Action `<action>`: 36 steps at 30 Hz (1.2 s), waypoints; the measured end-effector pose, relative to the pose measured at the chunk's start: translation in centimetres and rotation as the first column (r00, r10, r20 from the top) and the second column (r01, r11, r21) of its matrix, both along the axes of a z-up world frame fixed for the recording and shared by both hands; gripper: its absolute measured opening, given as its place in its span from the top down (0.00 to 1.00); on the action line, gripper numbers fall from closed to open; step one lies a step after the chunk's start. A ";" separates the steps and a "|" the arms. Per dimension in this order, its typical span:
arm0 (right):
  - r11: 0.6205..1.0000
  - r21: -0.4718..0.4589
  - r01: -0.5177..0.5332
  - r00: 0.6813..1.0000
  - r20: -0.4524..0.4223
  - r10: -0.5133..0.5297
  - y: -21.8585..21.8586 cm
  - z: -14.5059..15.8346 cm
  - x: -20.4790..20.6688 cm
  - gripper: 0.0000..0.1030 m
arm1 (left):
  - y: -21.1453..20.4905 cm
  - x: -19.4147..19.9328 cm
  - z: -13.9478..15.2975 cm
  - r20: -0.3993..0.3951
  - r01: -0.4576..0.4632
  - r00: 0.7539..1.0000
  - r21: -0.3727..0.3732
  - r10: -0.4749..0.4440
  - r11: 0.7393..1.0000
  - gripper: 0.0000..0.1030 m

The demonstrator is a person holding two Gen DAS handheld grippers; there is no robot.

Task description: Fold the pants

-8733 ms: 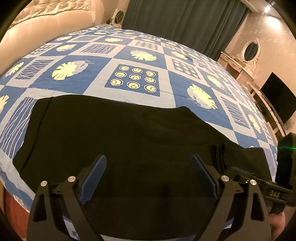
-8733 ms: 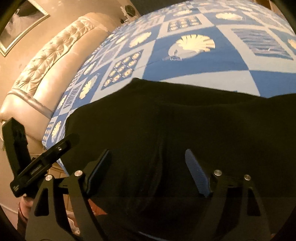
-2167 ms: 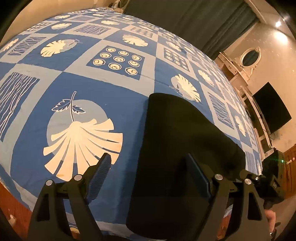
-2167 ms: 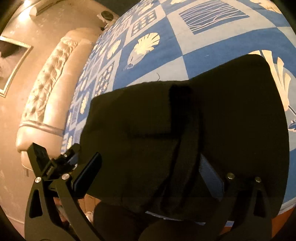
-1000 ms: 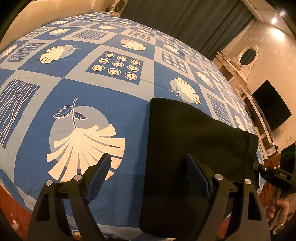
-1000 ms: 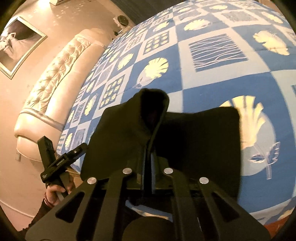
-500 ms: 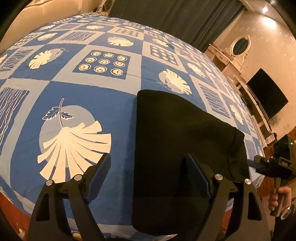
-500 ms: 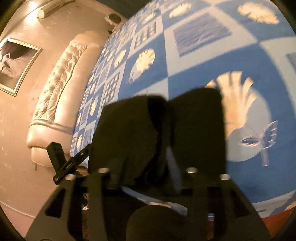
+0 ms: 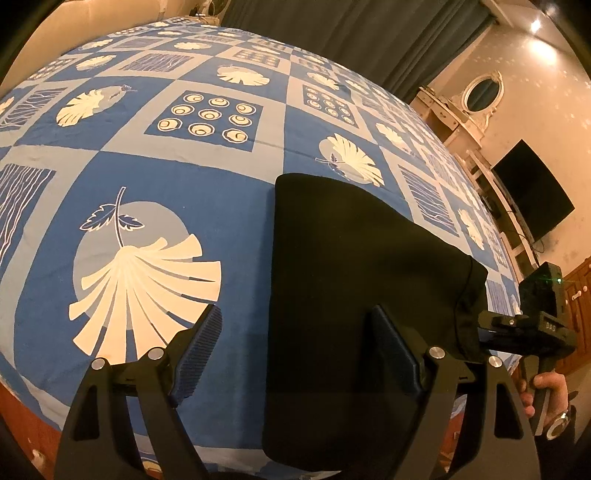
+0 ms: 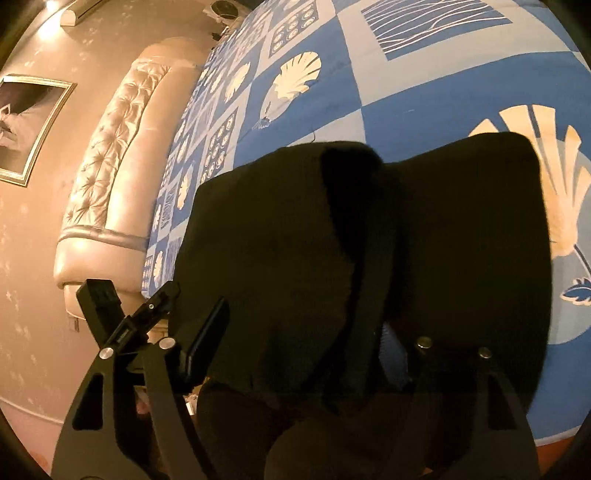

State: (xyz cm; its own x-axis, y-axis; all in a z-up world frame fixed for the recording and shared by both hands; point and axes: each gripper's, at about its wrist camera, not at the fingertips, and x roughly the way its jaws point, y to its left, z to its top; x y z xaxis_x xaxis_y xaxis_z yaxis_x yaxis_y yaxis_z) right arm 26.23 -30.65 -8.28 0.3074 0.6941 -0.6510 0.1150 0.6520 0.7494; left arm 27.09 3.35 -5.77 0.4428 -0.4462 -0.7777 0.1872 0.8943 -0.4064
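The black pants lie folded into a compact rectangle on the blue patterned bedspread, near the bed's front edge. My left gripper is open and empty just above the fold's near left edge. In the right wrist view the pants show a raised fold ridge down the middle. My right gripper is open, its jaws wide apart over the pants' near edge, the right finger partly hidden by cloth. It also shows in the left wrist view at the pants' right edge.
A padded cream headboard runs along the far left side of the bed. A dresser with an oval mirror and a dark TV screen stand at the right. Dark curtains hang behind the bed.
My right gripper was shut on a pinched-up fold of the pants a second ago; it has opened and the cloth has dropped onto the stack. My left gripper has stayed open, shifting slightly.
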 end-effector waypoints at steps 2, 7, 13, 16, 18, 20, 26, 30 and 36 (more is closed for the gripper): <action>1.000 0.003 -0.016 1.000 -0.018 0.016 0.5 -0.7 0.1 0.84 | 0.0 0.0 0.0 0.001 -0.004 1.000 0.001 0.004 1.000 0.21; 1.000 -0.005 -0.001 0.999 0.035 0.002 0.7 0.2 -0.4 0.87 | 0.2 0.2 -0.1 -0.005 -0.002 1.000 -0.003 0.002 1.000 0.21; 1.000 -0.002 0.026 0.995 0.098 -0.026 -0.7 2.3 -1.1 0.88 | 0.0 0.1 0.0 -0.003 0.010 1.000 0.000 -0.010 1.000 0.21; 0.999 -0.006 0.036 0.994 0.107 -0.035 -2.0 2.9 -1.6 0.88 | -0.3 0.0 0.0 -0.001 0.020 1.000 -0.001 -0.020 1.000 0.21; 0.999 -0.021 0.044 0.993 0.111 -0.042 -2.9 3.1 -1.9 0.88 | -0.5 -0.1 0.1 0.002 0.027 1.000 0.003 -0.027 1.000 0.21; 0.998 -0.030 0.058 0.993 0.108 -0.055 -3.9 3.1 -2.2 0.88 | -0.6 0.0 0.1 0.004 0.034 0.999 0.005 -0.034 0.999 0.21; 0.994 -0.062 0.094 0.992 0.089 -0.088 -6.2 2.3 -2.9 0.88 | -0.8 -0.1 -0.1 -0.005 0.040 0.999 0.005 -0.040 0.999 0.21; 0.992 -0.072 0.108 0.993 0.060 -0.104 -7.2 0.9 -3.1 0.88 | -1.2 -0.1 -0.2 -0.011 0.051 0.999 0.008 -0.051 0.999 0.21; 0.992 -0.036 0.117 0.993 0.038 -0.116 -7.7 -0.8 -2.9 0.88 | -2.3 -0.3 -0.8 -0.036 0.099 0.995 0.026 -0.098 0.995 0.21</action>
State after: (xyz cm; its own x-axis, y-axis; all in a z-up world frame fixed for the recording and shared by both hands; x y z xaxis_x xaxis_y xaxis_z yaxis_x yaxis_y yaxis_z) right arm 23.34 -38.34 -9.09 0.4084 0.6274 -0.6630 0.1649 0.6637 0.7296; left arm 26.80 1.03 -6.59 0.3704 -0.4644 -0.8044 0.2610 0.8832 -0.3897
